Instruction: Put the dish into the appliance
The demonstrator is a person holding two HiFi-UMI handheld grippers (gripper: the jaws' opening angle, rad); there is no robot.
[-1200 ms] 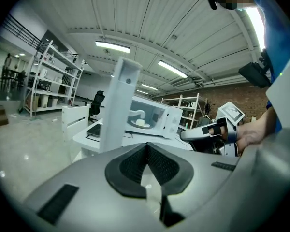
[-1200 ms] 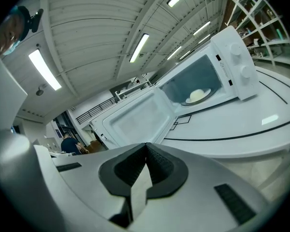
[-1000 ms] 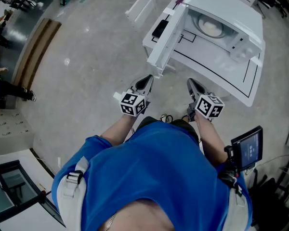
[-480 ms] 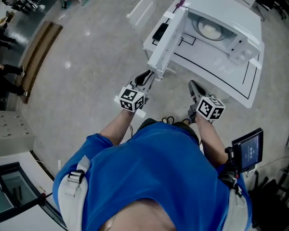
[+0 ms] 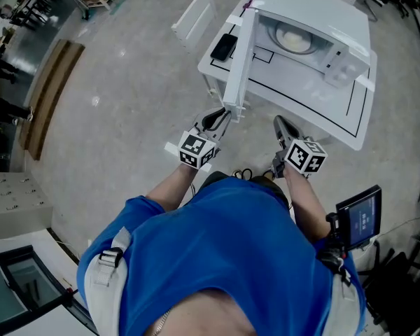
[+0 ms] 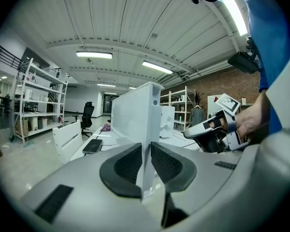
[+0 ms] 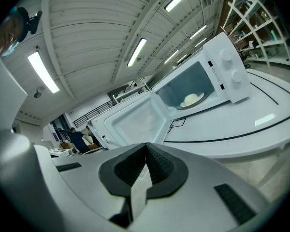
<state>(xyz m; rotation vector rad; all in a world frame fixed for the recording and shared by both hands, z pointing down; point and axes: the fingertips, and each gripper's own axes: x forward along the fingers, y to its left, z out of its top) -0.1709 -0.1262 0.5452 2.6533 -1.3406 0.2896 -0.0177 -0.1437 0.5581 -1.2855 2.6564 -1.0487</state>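
Left tongs (image 5: 220, 117) have just been opening and are now spread astride the microwave door (image 5: 239, 61) edge. Unpinched, the door could slip free or slam. Dish (image 5: 295, 40) already sits inside the microwave (image 5: 322, 9) — a slam might jolt it. Right tongs (image 5: 283, 126) pressed together, empty.

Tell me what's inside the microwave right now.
A pale dish sits on the floor of the open microwave. The microwave's own top hides the upper cavity from the head view; whether the dish holds food is unclear.
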